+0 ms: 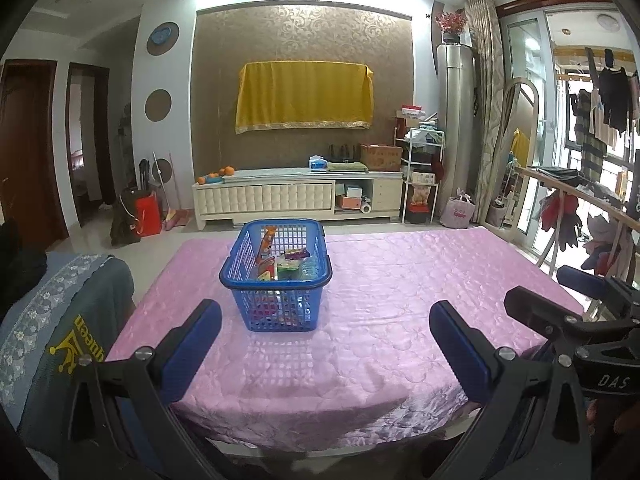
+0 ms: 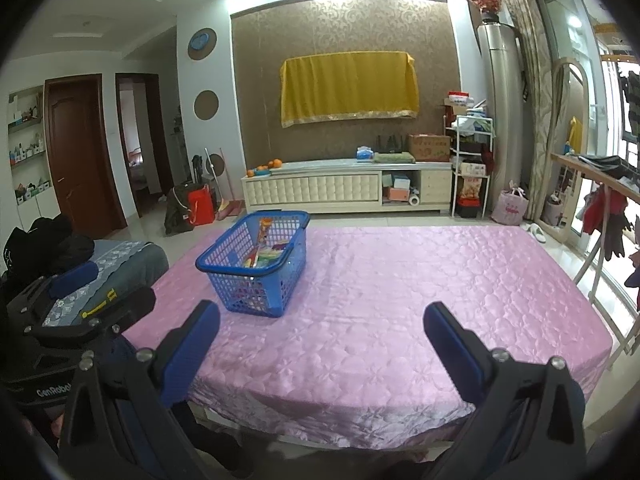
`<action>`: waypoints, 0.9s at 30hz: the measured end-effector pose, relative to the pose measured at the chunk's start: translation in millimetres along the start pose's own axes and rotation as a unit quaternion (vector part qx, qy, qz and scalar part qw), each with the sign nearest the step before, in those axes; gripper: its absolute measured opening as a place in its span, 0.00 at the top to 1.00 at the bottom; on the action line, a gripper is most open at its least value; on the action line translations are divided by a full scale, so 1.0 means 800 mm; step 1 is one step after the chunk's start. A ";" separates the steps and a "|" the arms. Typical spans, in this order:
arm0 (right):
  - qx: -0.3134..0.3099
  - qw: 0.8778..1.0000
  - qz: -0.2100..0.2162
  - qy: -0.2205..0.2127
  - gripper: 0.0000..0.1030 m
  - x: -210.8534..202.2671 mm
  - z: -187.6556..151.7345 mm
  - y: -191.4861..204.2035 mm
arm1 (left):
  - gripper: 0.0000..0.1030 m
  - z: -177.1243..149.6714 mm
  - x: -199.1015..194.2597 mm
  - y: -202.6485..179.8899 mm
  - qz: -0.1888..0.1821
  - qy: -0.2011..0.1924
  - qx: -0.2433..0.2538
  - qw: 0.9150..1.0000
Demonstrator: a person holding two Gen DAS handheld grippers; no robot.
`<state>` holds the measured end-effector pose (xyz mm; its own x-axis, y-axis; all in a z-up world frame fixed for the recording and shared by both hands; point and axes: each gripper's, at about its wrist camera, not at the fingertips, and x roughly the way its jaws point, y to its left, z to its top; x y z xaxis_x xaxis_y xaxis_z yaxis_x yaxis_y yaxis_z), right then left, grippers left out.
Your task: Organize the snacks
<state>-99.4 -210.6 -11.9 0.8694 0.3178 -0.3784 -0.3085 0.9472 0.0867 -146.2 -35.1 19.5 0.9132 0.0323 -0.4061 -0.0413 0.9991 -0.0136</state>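
Note:
A blue plastic basket (image 1: 276, 276) stands on the pink tablecloth (image 1: 380, 320) and holds several snack packs (image 1: 280, 266), one orange pack upright. It also shows in the right wrist view (image 2: 254, 266), left of centre. My left gripper (image 1: 326, 320) is open and empty, near the table's front edge, short of the basket. My right gripper (image 2: 322, 320) is open and empty, over the front edge, to the right of the basket. The right gripper's body shows at the right of the left wrist view (image 1: 576, 312).
A chair with grey embroidered cloth (image 1: 60, 320) stands at the table's left. A wooden clothes rack (image 2: 600, 216) with hanging clothes stands to the right. A white TV cabinet (image 1: 298, 196) lies beyond the table's far edge.

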 end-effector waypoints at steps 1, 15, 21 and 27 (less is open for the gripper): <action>0.000 1.000 -0.001 0.000 0.00 0.000 0.000 0.000 | 0.00 0.000 -0.001 0.000 -0.001 -0.001 -0.001 1.000; -0.003 1.000 -0.007 0.000 0.00 -0.002 -0.002 0.004 | 0.00 -0.003 -0.007 0.001 -0.003 -0.004 -0.004 1.000; -0.004 1.000 0.000 0.000 0.00 -0.003 -0.004 0.005 | 0.00 -0.004 -0.010 0.000 0.004 -0.002 -0.005 1.000; -0.004 1.000 -0.001 -0.004 0.00 -0.006 -0.005 0.005 | 0.00 -0.003 -0.011 -0.001 0.003 0.000 -0.007 1.000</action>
<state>-106.6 -208.2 -13.5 0.8728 0.3161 -0.3719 -0.3098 0.9476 0.0785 -155.6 -36.2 20.9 0.9131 0.0386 -0.4059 -0.0530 0.9983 -0.0241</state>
